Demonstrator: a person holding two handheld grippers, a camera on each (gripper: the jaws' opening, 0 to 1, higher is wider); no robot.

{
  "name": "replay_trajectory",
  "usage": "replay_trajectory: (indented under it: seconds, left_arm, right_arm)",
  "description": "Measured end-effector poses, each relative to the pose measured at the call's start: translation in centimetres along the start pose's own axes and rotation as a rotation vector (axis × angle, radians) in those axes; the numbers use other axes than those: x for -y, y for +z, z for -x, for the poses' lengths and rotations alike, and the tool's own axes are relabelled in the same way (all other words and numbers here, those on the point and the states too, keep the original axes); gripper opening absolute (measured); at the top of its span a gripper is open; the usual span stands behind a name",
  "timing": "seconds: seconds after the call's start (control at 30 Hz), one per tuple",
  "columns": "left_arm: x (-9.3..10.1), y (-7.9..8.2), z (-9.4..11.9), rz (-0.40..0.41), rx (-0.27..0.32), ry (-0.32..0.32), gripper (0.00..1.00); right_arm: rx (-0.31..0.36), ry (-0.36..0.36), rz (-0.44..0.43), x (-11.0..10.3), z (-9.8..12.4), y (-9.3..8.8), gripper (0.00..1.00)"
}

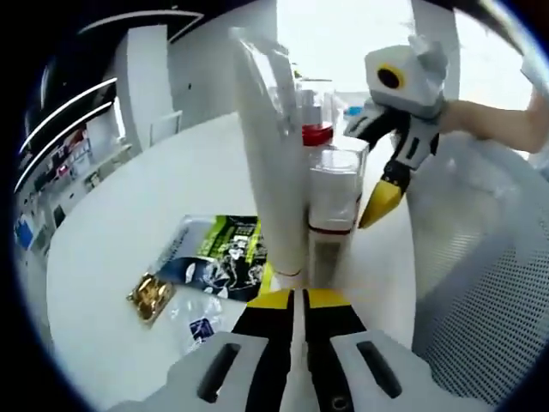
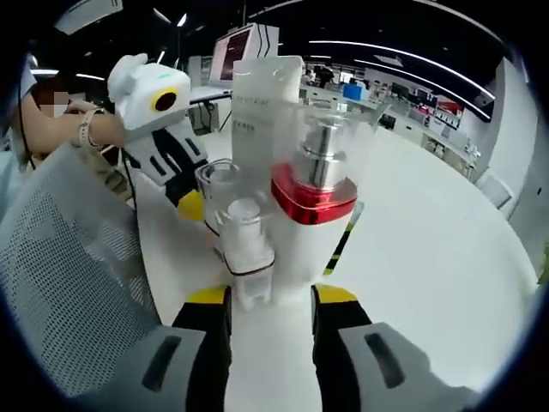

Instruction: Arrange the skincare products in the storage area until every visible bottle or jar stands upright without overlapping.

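The left gripper pinches the base of a tall white tube, holding it upright against a clear-capped small bottle and a red-collared pump bottle on the white table. The right gripper stands open, its jaws either side of the small bottle. A careless push could topple this tight cluster. The tube's grey print and the sachet lettering are too blurred to read.
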State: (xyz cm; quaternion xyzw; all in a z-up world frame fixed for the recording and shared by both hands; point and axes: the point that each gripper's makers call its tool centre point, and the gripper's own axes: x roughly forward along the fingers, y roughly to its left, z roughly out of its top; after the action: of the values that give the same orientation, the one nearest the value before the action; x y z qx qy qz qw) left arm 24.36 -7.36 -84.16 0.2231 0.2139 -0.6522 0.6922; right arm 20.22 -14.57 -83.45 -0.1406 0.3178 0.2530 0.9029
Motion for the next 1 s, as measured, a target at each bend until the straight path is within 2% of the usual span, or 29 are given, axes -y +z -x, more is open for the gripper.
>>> replay_trajectory:
  seconds: [0.2, 0.27, 0.37, 0.43, 0.5, 0.6, 0.73, 1.0]
  left_arm:
    - [-0.3, 0.6, -1.3, -0.02, -0.001, 0.003, 0.01]
    - [-0.3, 0.7, -1.7, -0.032, -0.009, -0.006, 0.02]
    - [-0.3, 0.4, -1.8, -0.052, -0.028, -0.013, 0.03]
    - [-0.2, 0.5, -1.7, -0.051, -0.027, -0.018, 0.02]
    - [-0.2, 0.5, -1.7, -0.061, -0.027, -0.019, 0.02]
    - [-0.2, 0.6, -1.8, -0.059, -0.025, -0.024, 0.0]
    - [-0.2, 0.7, -1.8, -0.067, -0.023, -0.031, 0.0]
    - [-0.3, 0.8, -2.1, -0.098, -0.027, -0.047, 0.0]
  right_arm:
    - [-0.009, 0.003, -0.004, -0.1, 0.3, -0.3, 0.29]
    - [-0.021, -0.009, -0.006, 0.3, 0.4, -0.7, 0.29]
    - [-0.038, -0.031, 0.007, 0.8, 0.6, -1.0, 0.21]
    - [-0.041, -0.054, -0.013, 1.3, 0.8, -1.1, 0.21]
    - [-0.028, -0.073, -0.01, 1.7, 0.8, -0.9, 0.19]
    - [-0.003, -0.06, -0.005, 1.5, 0.5, -0.2, 0.17]
    - [-0.002, -0.071, 0.038, 1.7, 0.0, 0.2, 0.14]
    - [0.003, -0.071, 0.042, 1.9, -0.1, 0.3, 0.13]
